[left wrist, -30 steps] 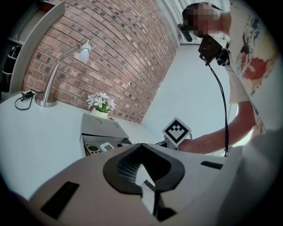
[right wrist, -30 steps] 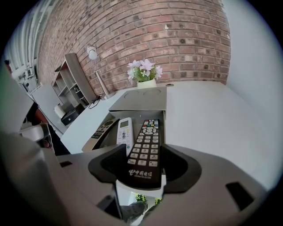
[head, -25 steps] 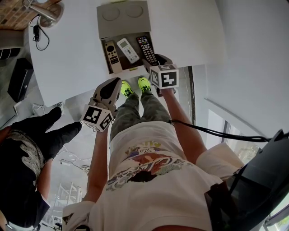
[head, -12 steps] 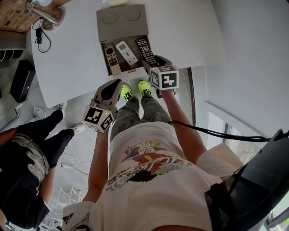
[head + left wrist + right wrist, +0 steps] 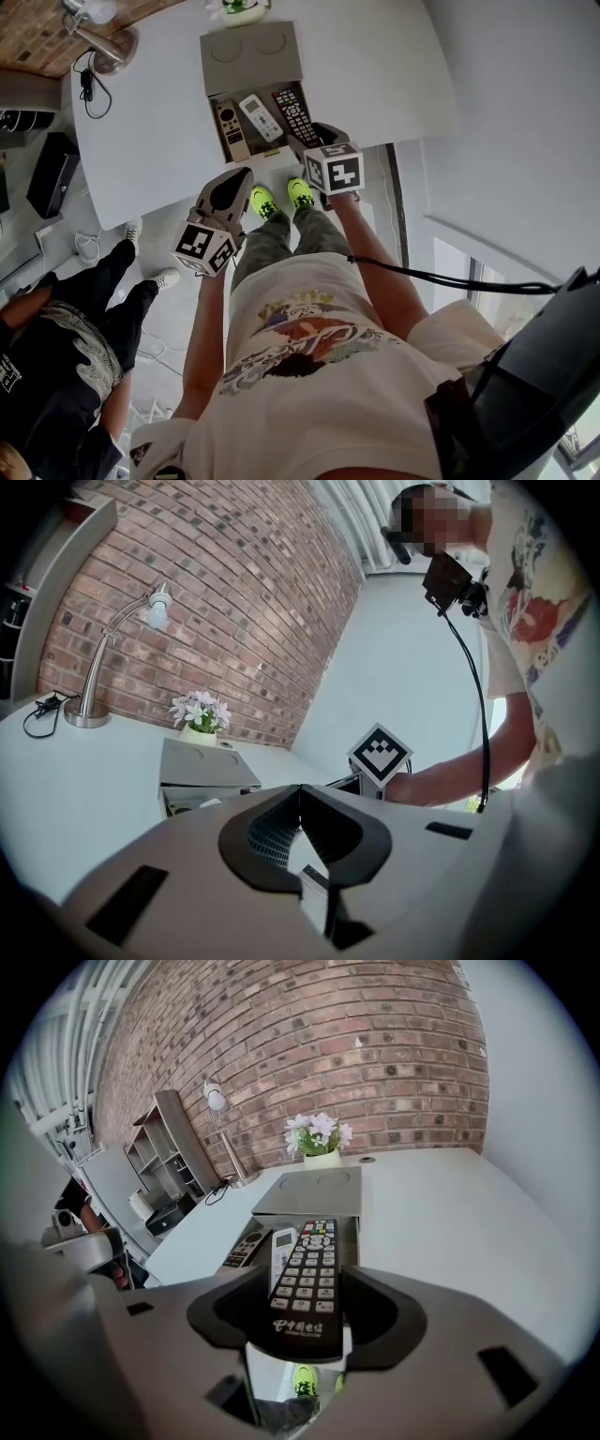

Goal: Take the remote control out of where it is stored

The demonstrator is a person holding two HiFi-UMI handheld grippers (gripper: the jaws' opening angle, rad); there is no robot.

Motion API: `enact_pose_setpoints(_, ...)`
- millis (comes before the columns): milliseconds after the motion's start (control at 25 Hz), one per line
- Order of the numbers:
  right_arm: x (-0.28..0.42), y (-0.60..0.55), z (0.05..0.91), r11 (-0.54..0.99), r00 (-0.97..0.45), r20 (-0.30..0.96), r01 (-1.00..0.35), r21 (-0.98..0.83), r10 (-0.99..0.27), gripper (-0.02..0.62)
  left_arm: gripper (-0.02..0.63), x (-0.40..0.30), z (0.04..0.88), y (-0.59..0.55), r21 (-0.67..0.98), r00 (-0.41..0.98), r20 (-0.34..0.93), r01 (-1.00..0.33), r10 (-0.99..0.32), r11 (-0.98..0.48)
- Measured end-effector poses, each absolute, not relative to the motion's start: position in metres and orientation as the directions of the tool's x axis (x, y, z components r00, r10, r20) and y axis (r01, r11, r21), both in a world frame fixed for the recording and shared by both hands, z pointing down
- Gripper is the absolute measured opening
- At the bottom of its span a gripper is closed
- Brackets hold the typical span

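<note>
A grey storage box [image 5: 251, 45] stands on the white table [image 5: 141, 122] with its drawer [image 5: 228, 152] pulled out toward me. Three remotes lie in the drawer: a grey one [image 5: 230, 128], a white one [image 5: 260, 116] and a black one [image 5: 290, 112]. My right gripper [image 5: 314, 133] is at the drawer's front right, shut on the near end of the black remote [image 5: 307, 1283], which lies between its pads. My left gripper [image 5: 241, 175] hangs below the table edge, shut, with nothing in it [image 5: 300, 789].
A desk lamp [image 5: 101, 36] and its cable are at the table's back left. A flower pot [image 5: 242, 7] stands behind the box. A person in black [image 5: 66, 328] stands on the floor at my left. A cable [image 5: 422, 274] trails from my right arm.
The person in black has stepped down and to the left in the view. Both grippers keep their places by the drawer, and the black remote stays between the right jaws.
</note>
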State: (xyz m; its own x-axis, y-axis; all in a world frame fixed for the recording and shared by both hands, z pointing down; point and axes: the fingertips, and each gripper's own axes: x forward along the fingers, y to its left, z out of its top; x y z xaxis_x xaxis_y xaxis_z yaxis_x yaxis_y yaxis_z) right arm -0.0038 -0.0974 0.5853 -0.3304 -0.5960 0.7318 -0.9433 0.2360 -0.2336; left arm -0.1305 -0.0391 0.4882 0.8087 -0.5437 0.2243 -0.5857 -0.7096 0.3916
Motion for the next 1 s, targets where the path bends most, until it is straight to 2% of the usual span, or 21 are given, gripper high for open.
enact_pose_setpoints(1000,0.008,-0.096,0.55,0.242,-0.312,0.695,-0.949,-0.201,-0.647,0.249,0.006,-0.128,0.467,-0.036,0.349,0.81,0.193,-0.584,-0.553,-0.733)
